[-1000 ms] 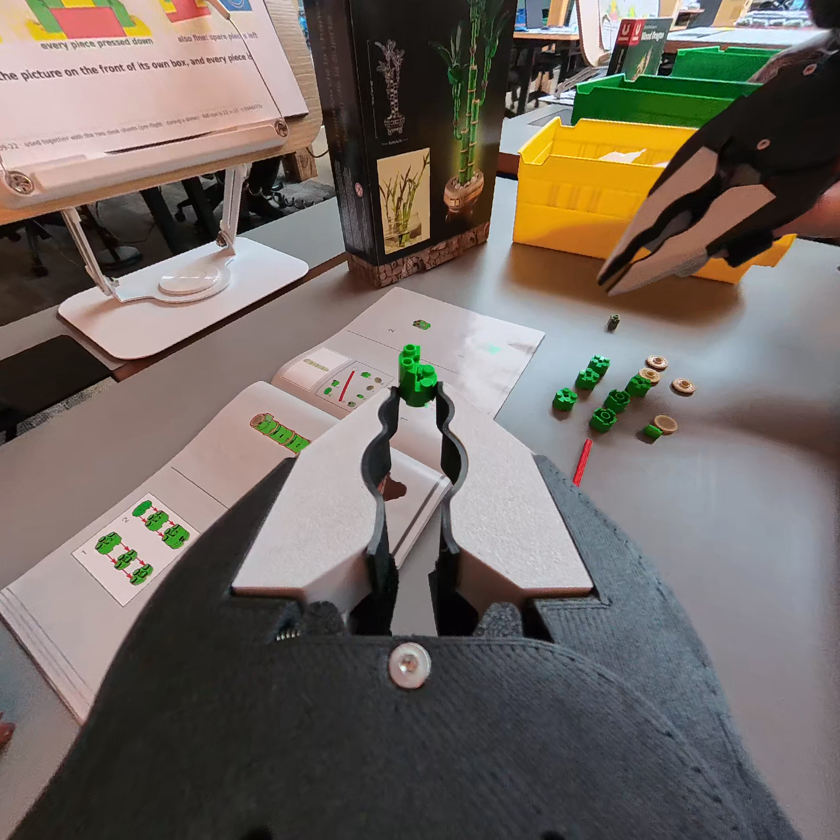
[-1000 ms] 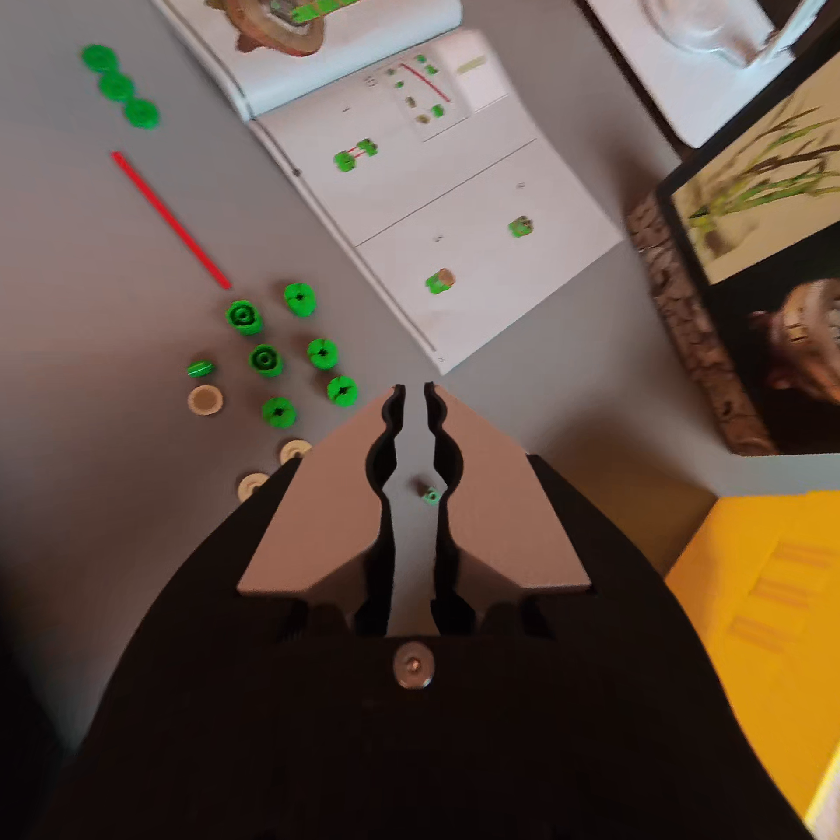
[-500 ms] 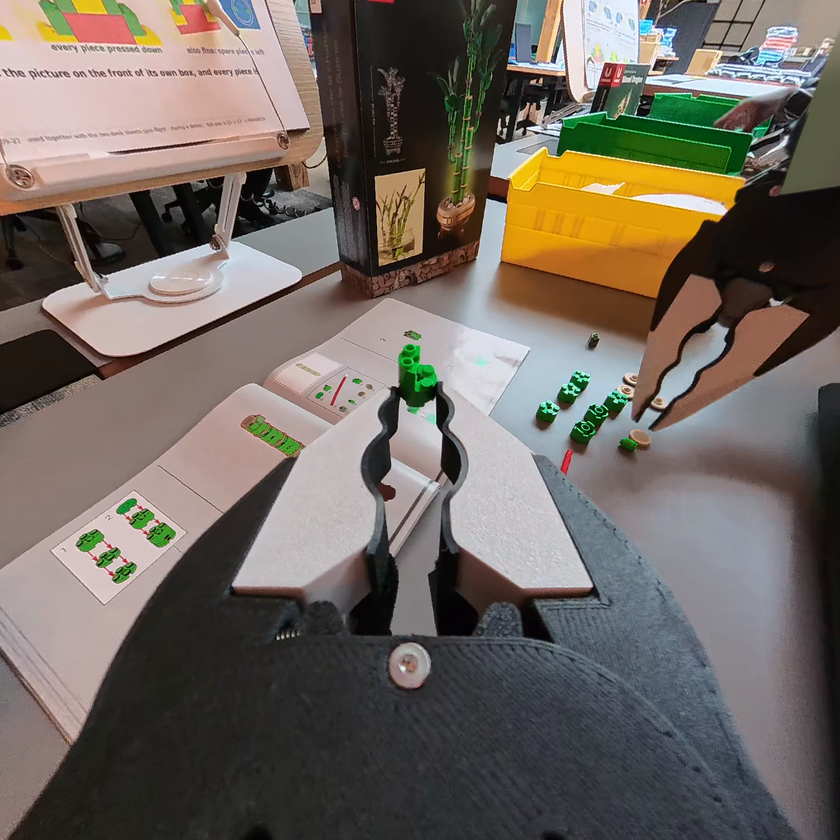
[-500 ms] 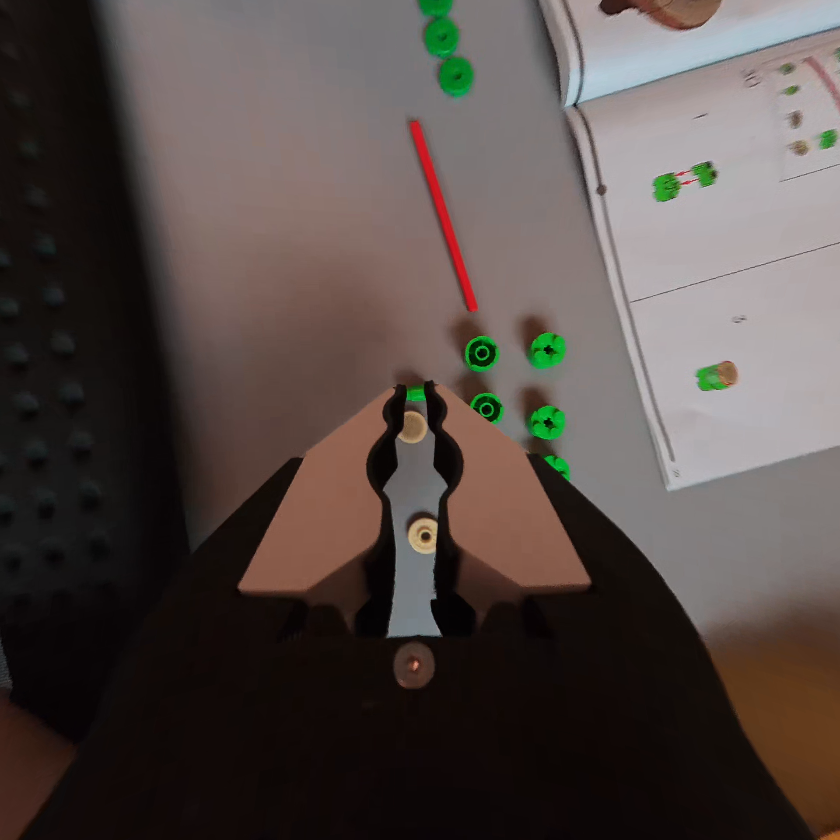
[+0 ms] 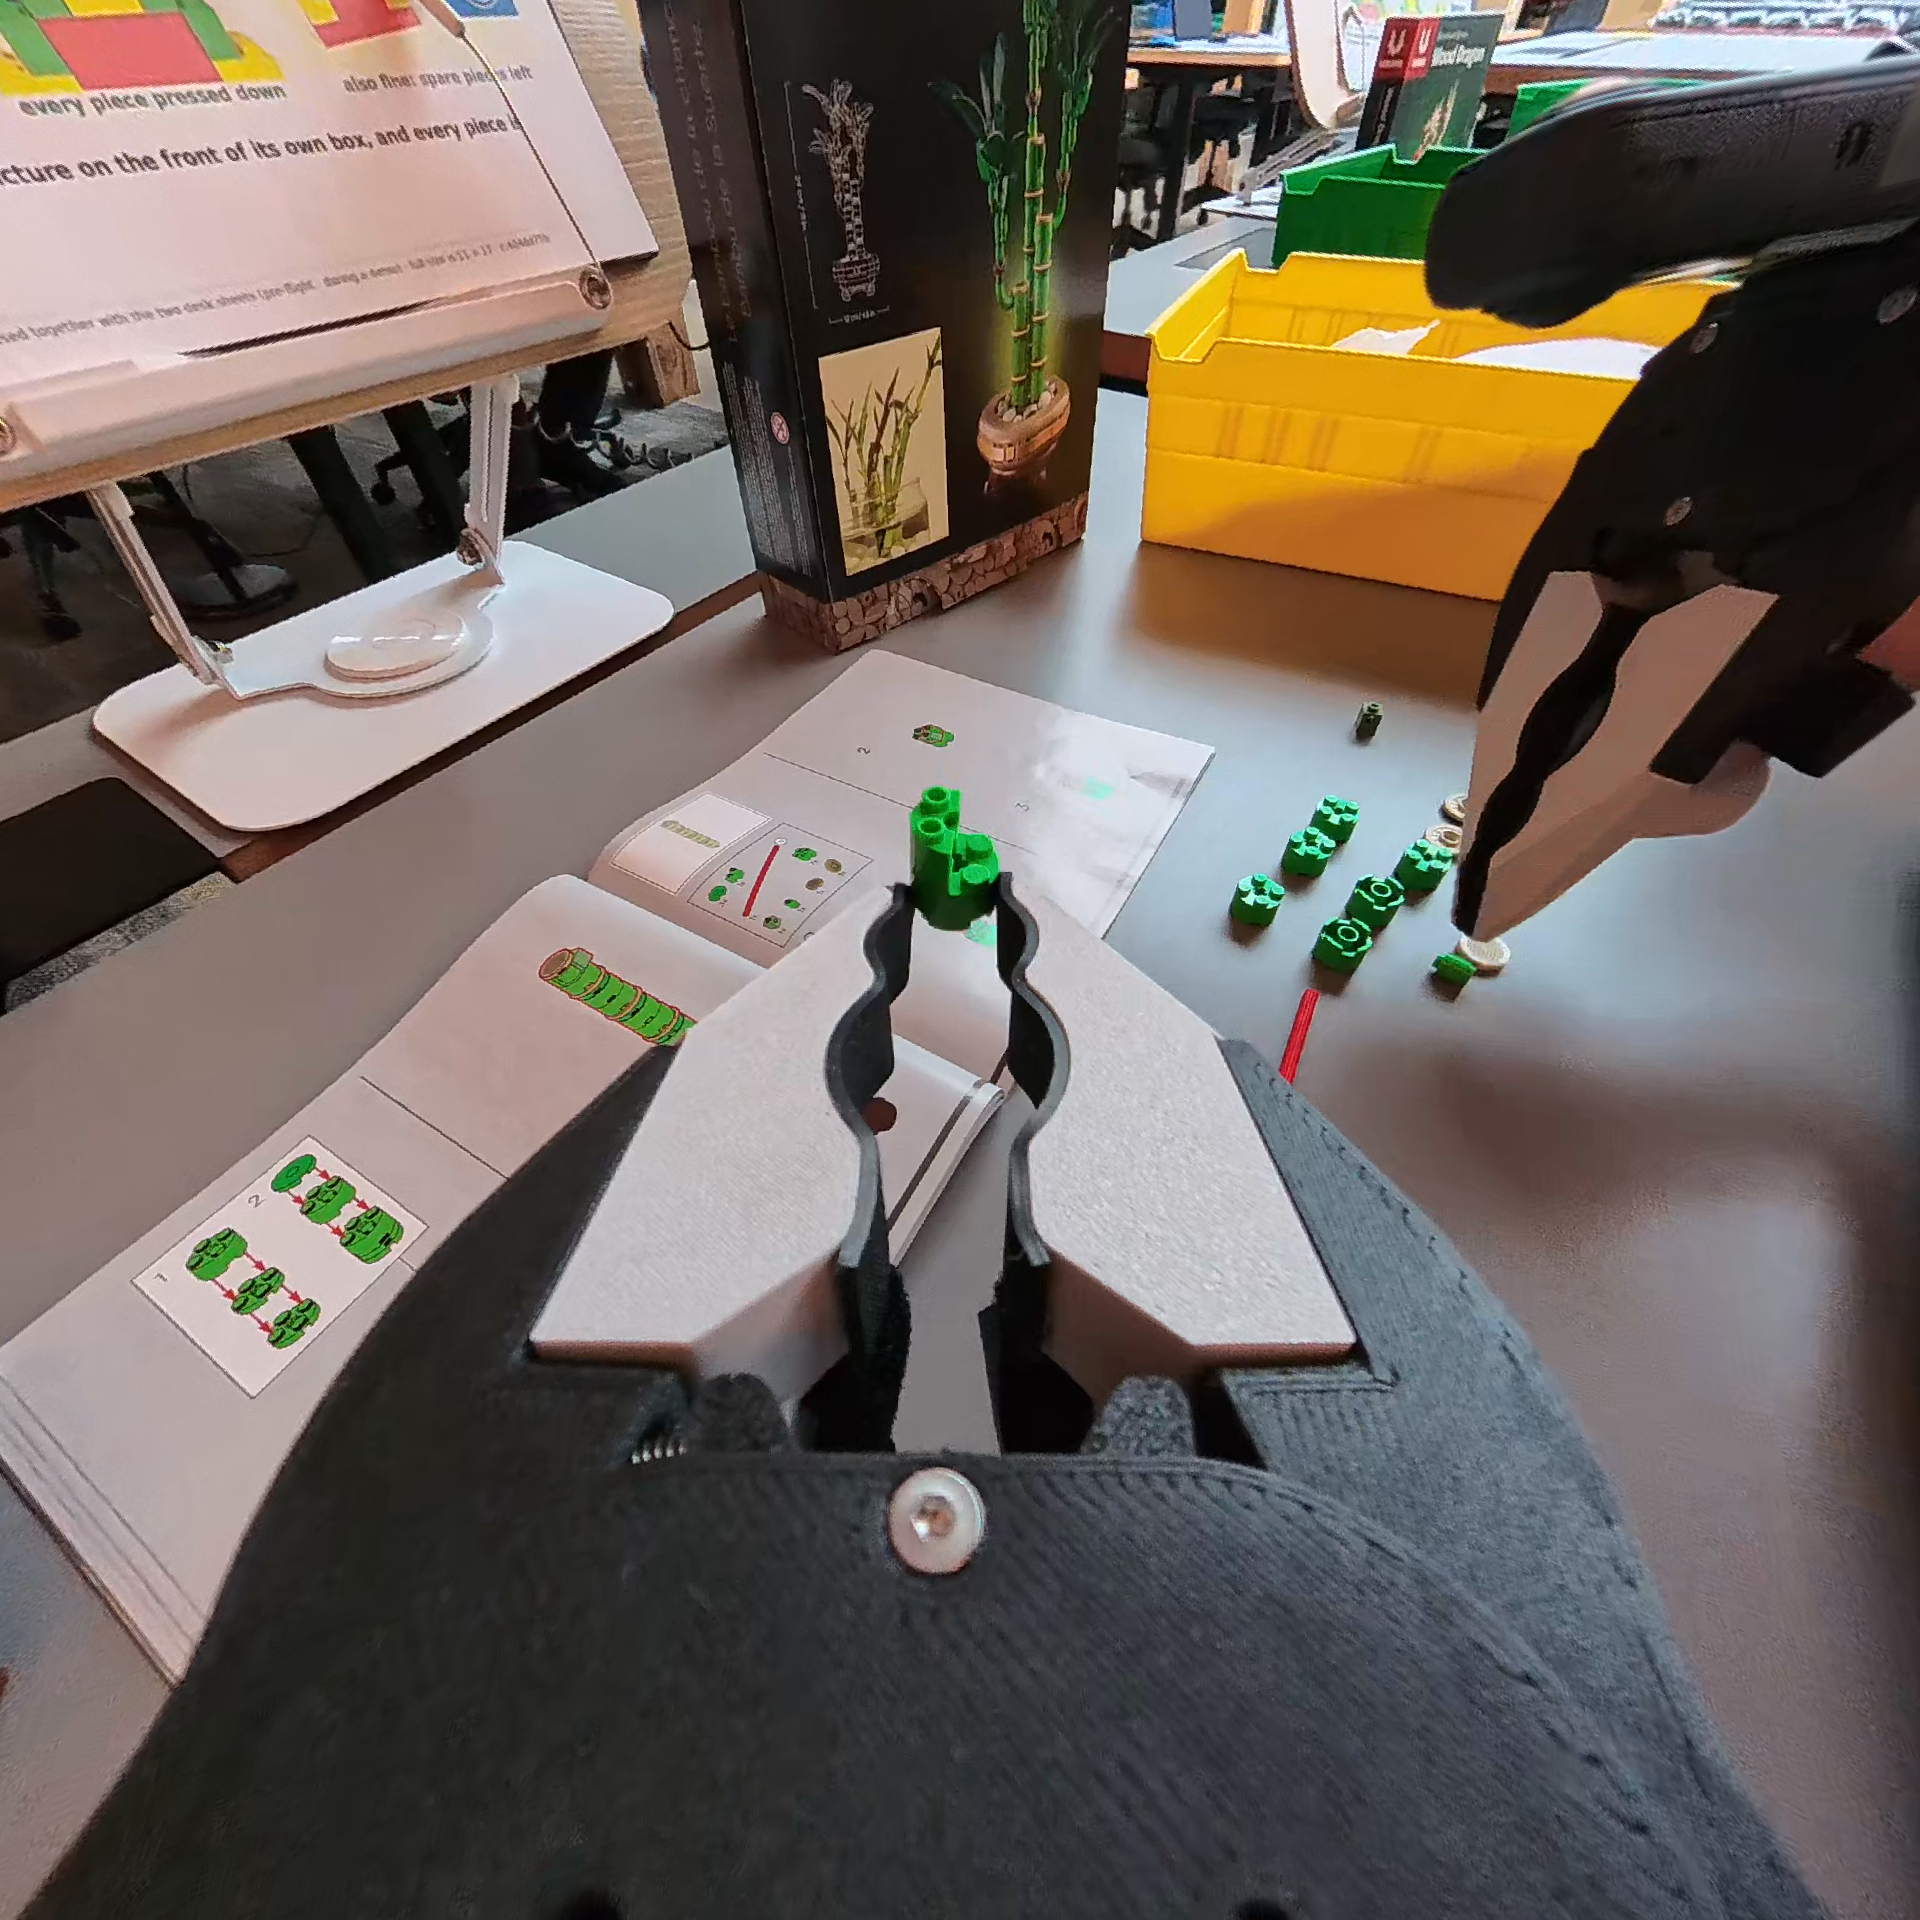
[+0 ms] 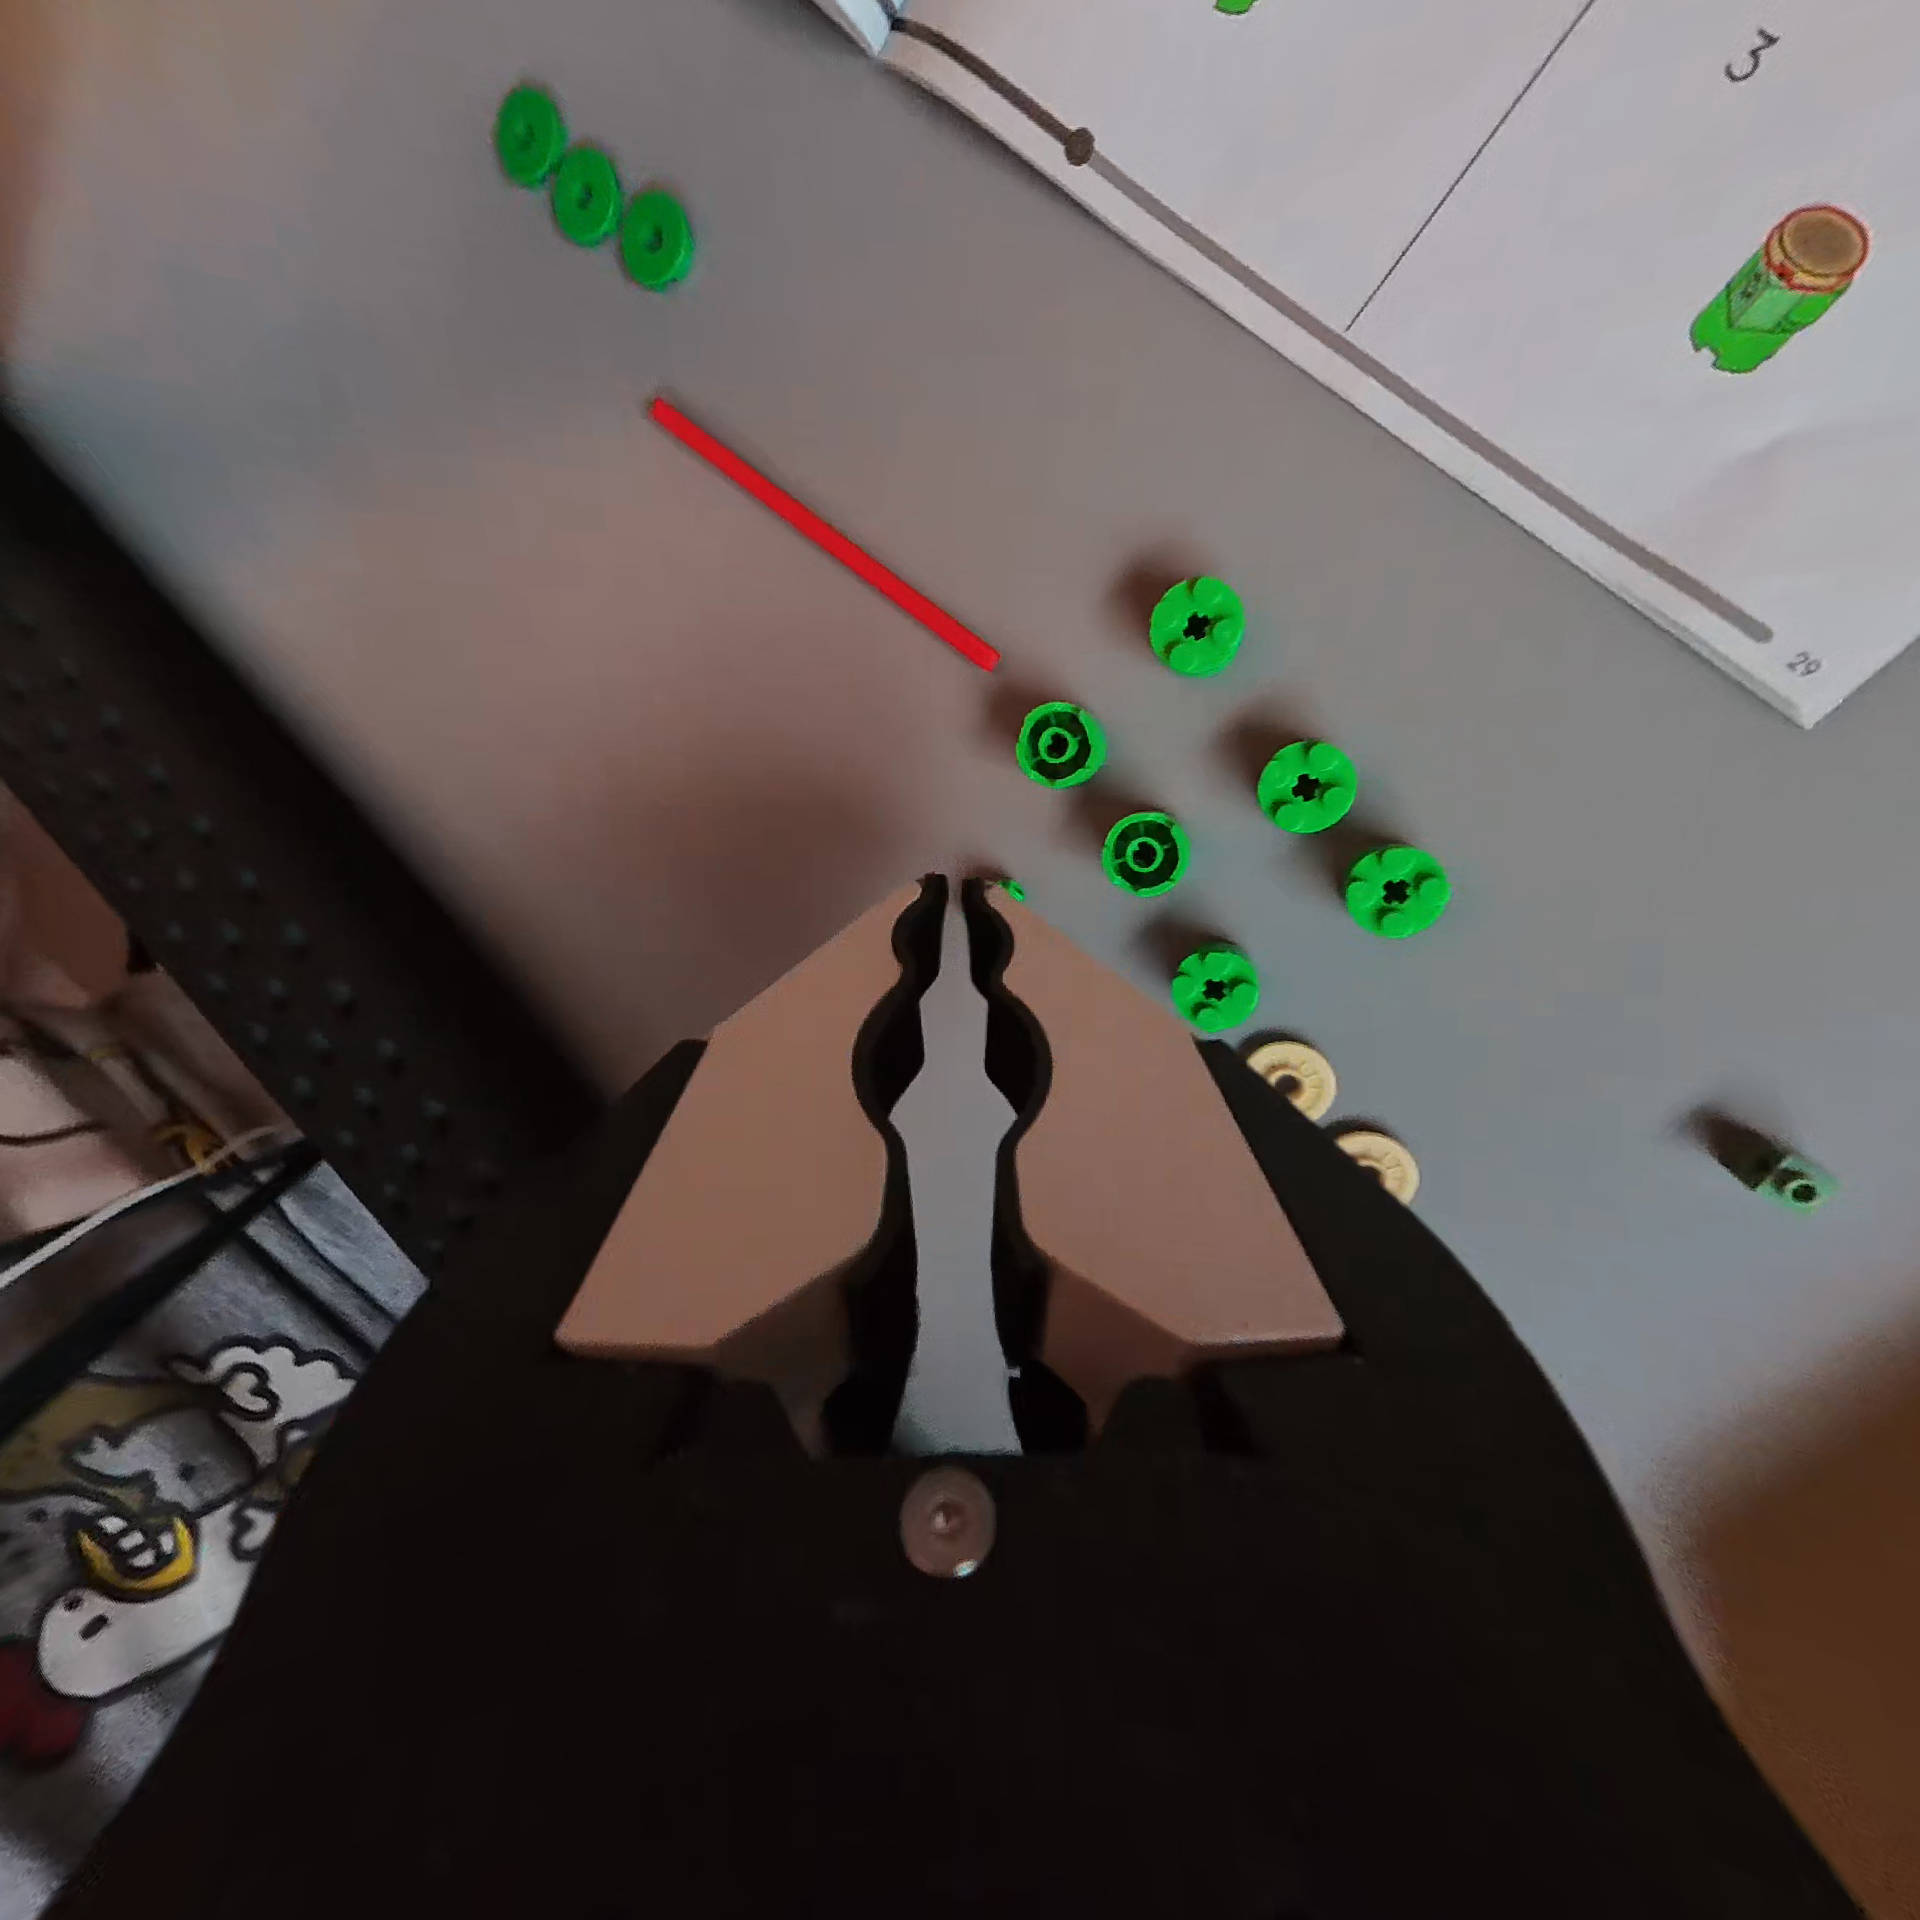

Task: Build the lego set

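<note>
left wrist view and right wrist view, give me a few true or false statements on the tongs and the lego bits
1. The left tongs grip a green lego assembly at their tips. True.
2. The right tongs hang high above the yellow bin. False: their tips are down at the table by a tan round piece.
3. The red rod lies flat on the table. True.
4. The instruction booklet is closed. False: it lies open.
5. Three flat green discs lie in a row. True.
</note>
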A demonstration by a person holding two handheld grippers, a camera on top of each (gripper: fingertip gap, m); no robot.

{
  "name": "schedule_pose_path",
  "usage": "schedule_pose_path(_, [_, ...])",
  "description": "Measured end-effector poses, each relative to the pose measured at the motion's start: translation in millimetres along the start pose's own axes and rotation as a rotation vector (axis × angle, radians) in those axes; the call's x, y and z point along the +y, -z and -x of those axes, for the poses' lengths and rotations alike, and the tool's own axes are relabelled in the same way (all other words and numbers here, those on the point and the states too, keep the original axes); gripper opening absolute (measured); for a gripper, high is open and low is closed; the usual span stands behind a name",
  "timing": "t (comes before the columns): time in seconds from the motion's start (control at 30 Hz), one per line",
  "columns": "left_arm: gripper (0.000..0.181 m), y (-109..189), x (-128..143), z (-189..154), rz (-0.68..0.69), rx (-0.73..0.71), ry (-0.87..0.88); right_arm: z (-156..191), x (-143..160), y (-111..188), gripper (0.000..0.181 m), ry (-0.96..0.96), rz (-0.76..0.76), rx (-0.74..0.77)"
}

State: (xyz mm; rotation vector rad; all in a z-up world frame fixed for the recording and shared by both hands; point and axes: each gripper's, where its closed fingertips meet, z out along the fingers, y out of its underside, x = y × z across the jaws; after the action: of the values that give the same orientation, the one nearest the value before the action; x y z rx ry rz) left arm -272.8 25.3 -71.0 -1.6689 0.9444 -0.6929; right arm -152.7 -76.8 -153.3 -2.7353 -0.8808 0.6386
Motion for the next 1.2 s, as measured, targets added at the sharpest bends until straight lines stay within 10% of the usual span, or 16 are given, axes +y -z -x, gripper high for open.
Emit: schedule_pose_path(1.2, [0.014, -7.6, 7.5, -8.2, 0.043, 0.024, -0.029, -12.0, 10.2, -14.6, 0.01, -0.063, 0.114, 0.156])
